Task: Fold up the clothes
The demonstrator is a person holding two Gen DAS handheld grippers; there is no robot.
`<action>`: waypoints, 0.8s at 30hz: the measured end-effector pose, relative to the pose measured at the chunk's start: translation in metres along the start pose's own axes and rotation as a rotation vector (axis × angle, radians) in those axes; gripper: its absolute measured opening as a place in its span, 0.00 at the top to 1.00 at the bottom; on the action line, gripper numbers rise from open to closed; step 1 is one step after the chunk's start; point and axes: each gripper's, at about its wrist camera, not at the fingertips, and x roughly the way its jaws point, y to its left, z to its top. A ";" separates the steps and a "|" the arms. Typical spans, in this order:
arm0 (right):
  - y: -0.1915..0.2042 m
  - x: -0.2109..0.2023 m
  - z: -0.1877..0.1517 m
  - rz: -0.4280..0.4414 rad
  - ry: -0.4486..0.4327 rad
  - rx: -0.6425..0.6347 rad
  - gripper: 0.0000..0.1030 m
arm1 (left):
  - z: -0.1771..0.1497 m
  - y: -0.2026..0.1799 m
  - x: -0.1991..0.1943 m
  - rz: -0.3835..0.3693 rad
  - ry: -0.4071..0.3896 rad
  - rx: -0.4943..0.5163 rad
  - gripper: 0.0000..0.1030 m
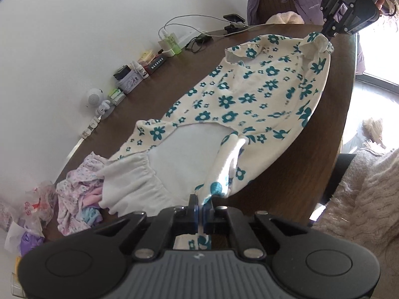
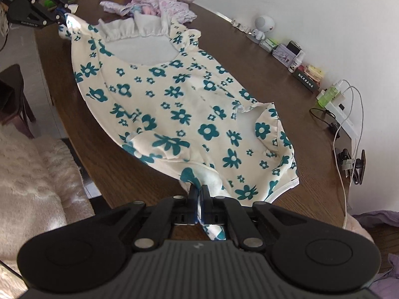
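A cream garment with teal flowers (image 1: 249,94) lies stretched along the brown table (image 1: 286,174), its white gathered waistband end near my left gripper. My left gripper (image 1: 201,204) is shut on a corner of that end. My right gripper (image 1: 329,33) shows at the far end of the left wrist view, shut on the opposite corner. In the right wrist view the garment (image 2: 174,104) runs away from my right gripper (image 2: 199,194), which pinches its near corner. My left gripper (image 2: 62,21) shows at the far end there, holding the other corner.
A pile of pink and pastel clothes (image 1: 79,189) and plastic bags (image 1: 32,206) lie at one table end. Small boxes, bottles (image 1: 172,42), a power strip with cables (image 2: 344,114) and a white toy (image 2: 264,25) line the wall side. A fluffy beige fabric (image 1: 361,199) lies beside the table.
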 end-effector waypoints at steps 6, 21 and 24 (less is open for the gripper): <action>-0.056 0.055 0.012 0.090 0.096 0.198 0.99 | 0.032 0.044 0.086 -0.070 0.089 -0.100 0.90; -0.069 0.063 -0.008 0.077 0.033 0.430 0.93 | -0.049 0.093 0.074 -0.192 0.107 -0.507 0.34; -0.068 0.070 -0.012 0.081 0.025 0.474 0.93 | -0.065 0.099 0.077 -0.209 0.139 -0.590 0.34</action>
